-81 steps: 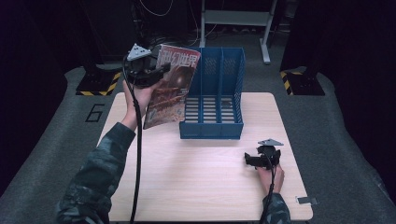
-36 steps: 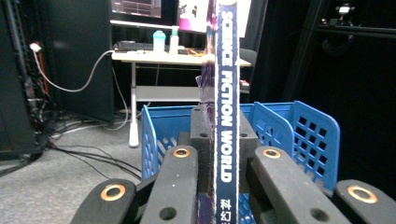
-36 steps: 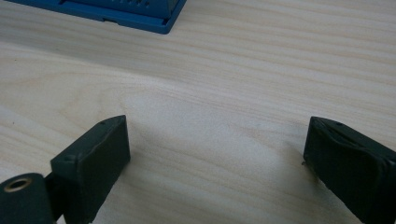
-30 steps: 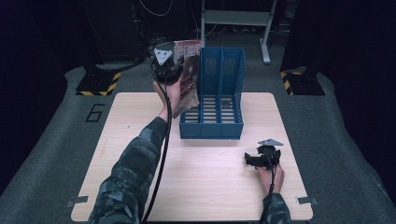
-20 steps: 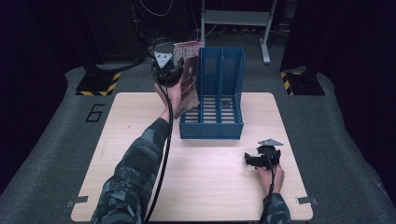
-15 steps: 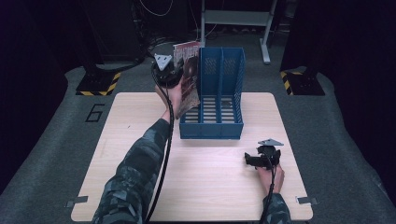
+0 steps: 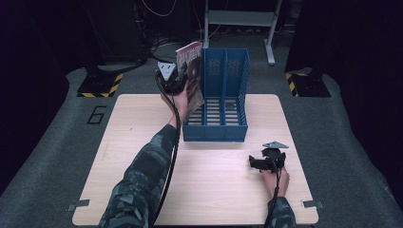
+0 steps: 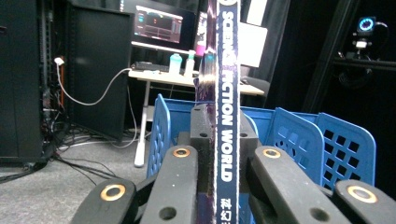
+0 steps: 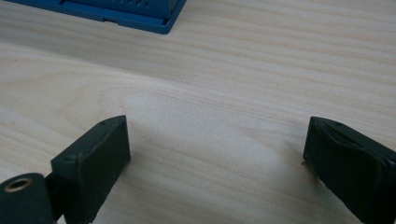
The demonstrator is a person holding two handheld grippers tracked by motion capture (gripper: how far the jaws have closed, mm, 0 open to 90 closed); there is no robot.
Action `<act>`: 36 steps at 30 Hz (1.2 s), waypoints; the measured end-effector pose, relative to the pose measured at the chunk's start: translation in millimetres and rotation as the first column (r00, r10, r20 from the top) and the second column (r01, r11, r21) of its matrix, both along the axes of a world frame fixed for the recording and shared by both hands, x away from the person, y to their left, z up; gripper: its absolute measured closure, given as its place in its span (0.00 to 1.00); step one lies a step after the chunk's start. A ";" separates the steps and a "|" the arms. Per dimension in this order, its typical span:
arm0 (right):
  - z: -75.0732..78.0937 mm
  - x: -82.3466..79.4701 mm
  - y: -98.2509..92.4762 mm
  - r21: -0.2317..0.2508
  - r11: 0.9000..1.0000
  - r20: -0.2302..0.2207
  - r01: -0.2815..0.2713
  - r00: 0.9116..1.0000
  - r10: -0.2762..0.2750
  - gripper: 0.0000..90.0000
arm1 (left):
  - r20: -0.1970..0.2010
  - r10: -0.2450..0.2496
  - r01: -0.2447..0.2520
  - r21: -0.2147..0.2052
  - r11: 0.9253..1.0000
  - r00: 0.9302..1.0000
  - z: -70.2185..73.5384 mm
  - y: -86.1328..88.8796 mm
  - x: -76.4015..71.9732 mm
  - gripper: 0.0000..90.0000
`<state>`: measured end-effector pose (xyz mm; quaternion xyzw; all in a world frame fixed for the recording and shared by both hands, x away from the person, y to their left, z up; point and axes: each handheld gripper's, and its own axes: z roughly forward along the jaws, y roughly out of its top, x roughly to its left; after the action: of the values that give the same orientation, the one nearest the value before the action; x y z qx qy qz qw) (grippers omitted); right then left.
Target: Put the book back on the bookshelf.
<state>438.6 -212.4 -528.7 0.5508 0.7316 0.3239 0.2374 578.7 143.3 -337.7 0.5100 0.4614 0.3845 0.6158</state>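
- Two claws are mine: my left gripper (image 7: 183, 84) clenches the magazine (image 7: 190, 71) upright, at the blue file rack (image 7: 223, 102)'s left compartment.
- My right gripper (image 7: 259, 162) rests released on the table (image 7: 142, 123).

Magazine held upright at the blue file holder's left side

The magazine (image 7: 191, 76), thin with a dark reddish cover and a blue spine reading "SCIENCE FICTION WORLD" in white, stands on edge, tilted slightly, at the far left of the blue file holder (image 7: 216, 128), over its left compartment. The blue file holder is a slotted plastic rack with two compartments, upright at the table's far middle, open side facing near.
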 end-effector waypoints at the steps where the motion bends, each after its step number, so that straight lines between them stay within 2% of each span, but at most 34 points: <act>1: 0.1 0.0 0.1 0.002 1.000 0.000 0.000 1.000 0.000 0.08 | 0.003 0.002 -0.002 -0.009 1.000 1.000 -1.3 -0.7 -0.1 0.93; 9: 0.1 -0.1 0.0 0.002 1.000 0.000 -0.001 1.000 0.001 0.08 | 0.021 0.035 -0.035 -0.029 0.999 0.999 -16.9 0.0 0.9 0.93; 17: 0.1 -0.2 0.2 0.004 1.000 0.000 0.000 1.000 0.000 0.08 | 0.030 0.030 -0.029 -0.030 0.999 0.999 -24.3 1.3 0.7 0.93; 25: 0.1 -0.2 0.2 0.005 1.000 0.000 0.000 1.000 0.000 0.08 | -0.003 0.010 -0.010 -0.032 0.999 1.000 -36.9 7.7 -2.3 0.93; 28: 0.1 -0.3 0.2 0.004 1.000 0.000 0.000 1.000 0.000 0.08 | -0.029 0.003 -0.004 -0.051 0.999 1.000 -42.6 11.1 -3.0 0.93; 30: 0.1 -0.3 0.2 0.004 1.000 0.001 0.001 1.000 -0.001 0.08 | -0.038 -0.006 0.004 -0.050 0.999 0.999 -45.4 13.4 -4.1 0.92; 33: 0.1 -0.3 0.3 0.004 1.000 0.001 0.002 1.000 -0.002 0.08 | -0.045 -0.022 0.022 -0.015 1.000 0.999 -43.9 16.4 -7.8 0.92; 36: 0.1 -0.3 0.3 0.004 1.000 0.001 0.002 1.000 -0.002 0.08 | -0.084 -0.055 0.056 0.010 0.998 0.995 -40.9 20.4 -11.5 0.91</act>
<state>438.3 -212.1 -528.6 0.5516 0.7305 0.3254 0.2371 567.2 163.7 -378.6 0.5422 0.4699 0.3483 0.6033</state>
